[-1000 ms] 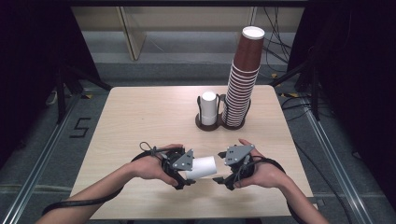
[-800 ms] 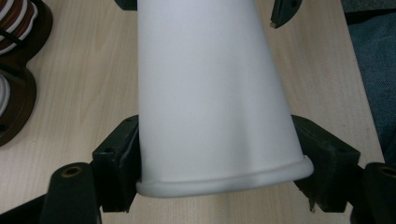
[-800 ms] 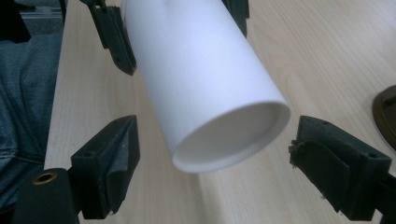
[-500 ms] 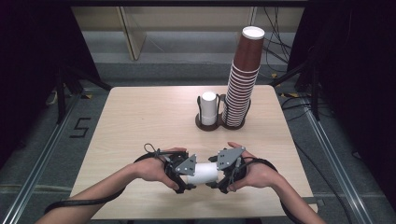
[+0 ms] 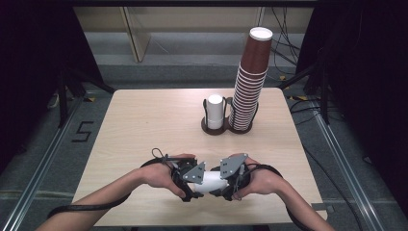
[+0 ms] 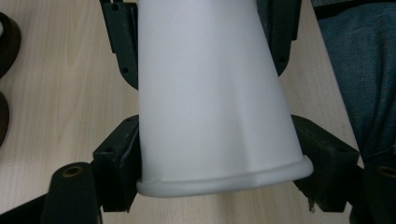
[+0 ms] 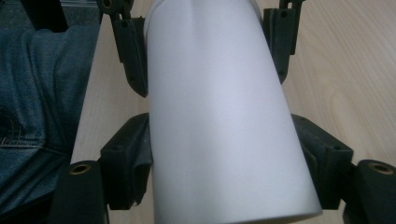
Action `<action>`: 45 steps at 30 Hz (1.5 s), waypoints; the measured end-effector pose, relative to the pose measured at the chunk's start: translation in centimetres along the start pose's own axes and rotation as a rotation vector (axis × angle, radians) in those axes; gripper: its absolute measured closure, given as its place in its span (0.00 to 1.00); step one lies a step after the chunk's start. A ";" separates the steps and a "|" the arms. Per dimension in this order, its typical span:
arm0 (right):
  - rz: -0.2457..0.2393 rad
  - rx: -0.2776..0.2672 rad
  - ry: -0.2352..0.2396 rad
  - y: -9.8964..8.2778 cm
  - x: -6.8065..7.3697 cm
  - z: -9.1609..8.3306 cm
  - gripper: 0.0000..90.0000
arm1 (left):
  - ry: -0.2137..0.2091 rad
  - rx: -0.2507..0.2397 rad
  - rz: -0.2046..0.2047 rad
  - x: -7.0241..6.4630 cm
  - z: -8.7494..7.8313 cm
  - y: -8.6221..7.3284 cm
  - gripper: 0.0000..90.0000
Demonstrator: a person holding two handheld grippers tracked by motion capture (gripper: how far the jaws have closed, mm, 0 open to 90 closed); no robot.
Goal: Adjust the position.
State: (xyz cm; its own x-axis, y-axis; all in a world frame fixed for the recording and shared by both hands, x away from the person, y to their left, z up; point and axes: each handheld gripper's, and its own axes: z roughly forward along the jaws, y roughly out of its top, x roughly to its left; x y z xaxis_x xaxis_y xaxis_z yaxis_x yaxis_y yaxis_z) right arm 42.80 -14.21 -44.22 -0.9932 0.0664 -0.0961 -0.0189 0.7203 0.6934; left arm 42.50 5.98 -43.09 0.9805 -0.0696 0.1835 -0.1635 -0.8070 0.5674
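Holding the white cup point(image 5: 208, 181) level near the table's point(image 5: 144, 125) front edge, I have both sets of fingers clamped on it. Its long axis runs from my left gripper point(image 5: 188, 179) to my right gripper point(image 5: 226, 181), whose fingers have just closed in on the cup.

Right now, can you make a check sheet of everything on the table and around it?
Surface: wooden table, bare at left.
Job's things: white cup lying level; brown cup stack and a white cup upright in a dark holder.
Clutter: nothing seen.
Grippers: left hand-held gripper shut on the white cup; right hand-held gripper, jaws just closing, grips its other end.
Cables: black cable trails off.
Surroundings: grey floor, dark drapes.
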 end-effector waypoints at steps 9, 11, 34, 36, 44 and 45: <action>-0.024 -0.017 0.008 -0.2 0.1 -0.2 0.36 | -0.011 0.014 0.008 -0.2 -0.1 0.3 0.27; -0.020 -0.011 0.011 -0.3 0.3 -0.2 0.36 | -0.020 0.019 -0.004 -0.2 0.0 0.3 0.25; 0.083 -0.291 -0.227 -4.5 -0.1 -2.8 0.36 | 0.163 -0.258 -0.223 0.0 -0.9 -2.6 0.05; 0.081 -0.321 -0.258 -4.9 -0.2 -2.3 0.36 | 0.161 -0.289 -0.256 0.0 -1.0 -2.8 0.05; 0.153 -0.408 -0.328 -5.8 -0.1 -1.1 0.36 | 0.139 -0.390 -0.341 0.5 -1.8 -3.4 0.06; 0.166 -0.414 -0.326 -5.9 0.0 -1.1 0.36 | 0.133 -0.397 -0.339 0.6 -1.8 -3.4 0.06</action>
State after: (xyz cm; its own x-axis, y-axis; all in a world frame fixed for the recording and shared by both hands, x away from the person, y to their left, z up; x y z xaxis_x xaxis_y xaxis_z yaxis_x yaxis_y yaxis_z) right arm 42.83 -19.21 -47.56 -0.9008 0.4137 -0.1320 0.0259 0.3546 0.9347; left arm 43.45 9.79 -43.47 0.9675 0.2519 0.0222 0.1065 -0.4857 0.8676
